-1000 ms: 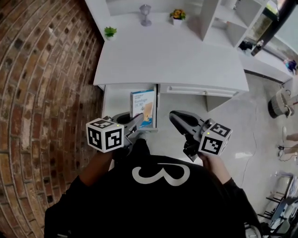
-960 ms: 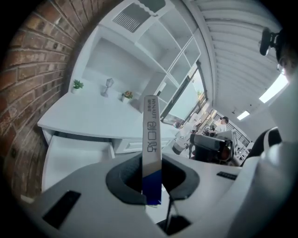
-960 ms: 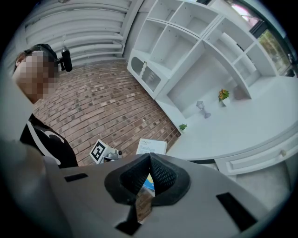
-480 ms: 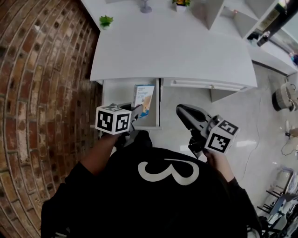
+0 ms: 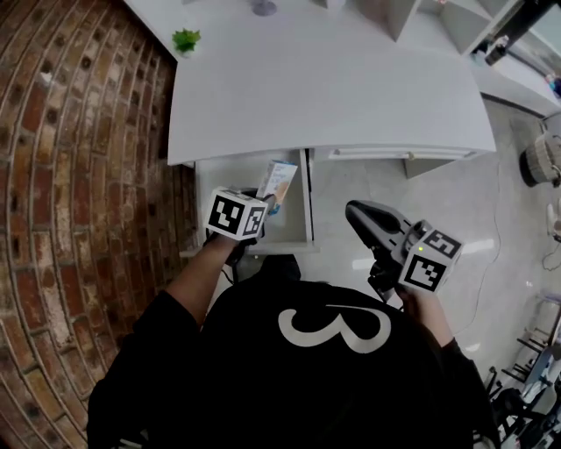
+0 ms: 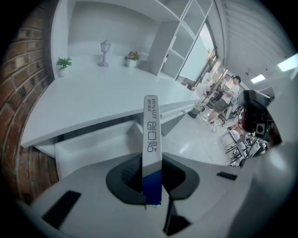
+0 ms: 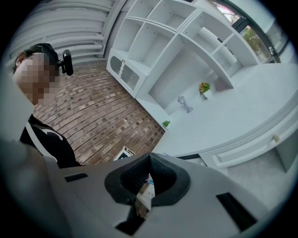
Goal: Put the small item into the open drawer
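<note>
The small item is a thin blue-and-white box [image 5: 279, 180], seen edge-on as the box [image 6: 151, 135] in the left gripper view. My left gripper [image 5: 267, 203] is shut on its lower end and holds it upright over the open white drawer [image 5: 306, 203]. The drawer [image 6: 95, 149] sticks out from under the white desk top [image 5: 333, 96], and its inside shows nothing else. My right gripper [image 5: 357, 210] hangs to the right over the floor, apart from the drawer. Its jaws meet at the tips with nothing between them, as the right gripper [image 7: 149, 158] shows in its own view.
A brick wall [image 5: 79, 175] runs along the left of the desk. A small green plant [image 5: 185, 39] and a lamp base [image 5: 261, 7] stand at the desk's far edge. A closed drawer front [image 5: 394, 153] lies right of the open one. Glossy floor [image 5: 491, 210] spreads right.
My left gripper has carried the box forward, from the drawer's near edge to over its middle. The right gripper keeps its place beside it, still shut.
</note>
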Demonstrator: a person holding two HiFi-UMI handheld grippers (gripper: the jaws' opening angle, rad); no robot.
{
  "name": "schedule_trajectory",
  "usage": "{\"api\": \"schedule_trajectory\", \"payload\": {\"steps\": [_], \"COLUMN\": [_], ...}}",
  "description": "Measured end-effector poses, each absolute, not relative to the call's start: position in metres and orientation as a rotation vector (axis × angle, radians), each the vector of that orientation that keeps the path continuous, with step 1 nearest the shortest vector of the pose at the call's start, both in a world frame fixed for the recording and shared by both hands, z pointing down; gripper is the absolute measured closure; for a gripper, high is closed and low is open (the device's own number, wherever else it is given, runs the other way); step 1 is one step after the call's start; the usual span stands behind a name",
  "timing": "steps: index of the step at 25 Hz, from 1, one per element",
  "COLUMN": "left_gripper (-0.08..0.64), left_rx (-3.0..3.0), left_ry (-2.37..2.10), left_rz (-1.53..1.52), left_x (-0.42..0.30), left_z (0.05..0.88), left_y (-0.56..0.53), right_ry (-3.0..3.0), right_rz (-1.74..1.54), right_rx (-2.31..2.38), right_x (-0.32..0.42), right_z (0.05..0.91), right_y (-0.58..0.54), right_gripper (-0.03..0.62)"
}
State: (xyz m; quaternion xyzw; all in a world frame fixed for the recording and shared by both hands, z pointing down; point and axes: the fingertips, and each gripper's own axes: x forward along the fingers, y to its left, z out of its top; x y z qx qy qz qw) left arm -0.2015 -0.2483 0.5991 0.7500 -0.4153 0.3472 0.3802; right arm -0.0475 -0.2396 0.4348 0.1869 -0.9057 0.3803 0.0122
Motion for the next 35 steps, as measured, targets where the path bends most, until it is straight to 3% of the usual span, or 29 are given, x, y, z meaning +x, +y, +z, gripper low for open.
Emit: {"api": "schedule_trajectory", "payload": {"steps": [21, 35], "left_gripper": [0.497, 0.492], "left_rx": [1.965, 1.943], "left_ry": [-0.912, -0.859], "left_rz": [1.515, 1.719], "left_x": [-0.23, -0.232], "left_z": [0.713, 0.764], "left_y": [-0.279, -0.271], "right_ry": [-2.665, -2.601], "right_rz": [1.285, 1.36], "right_rx": [0.769, 0.84], "right_x": [-0.041, -0.022], "right_z": [0.465, 0.481], "right_y": [-0.247, -0.242], "right_gripper": [0.583, 0.583]}}
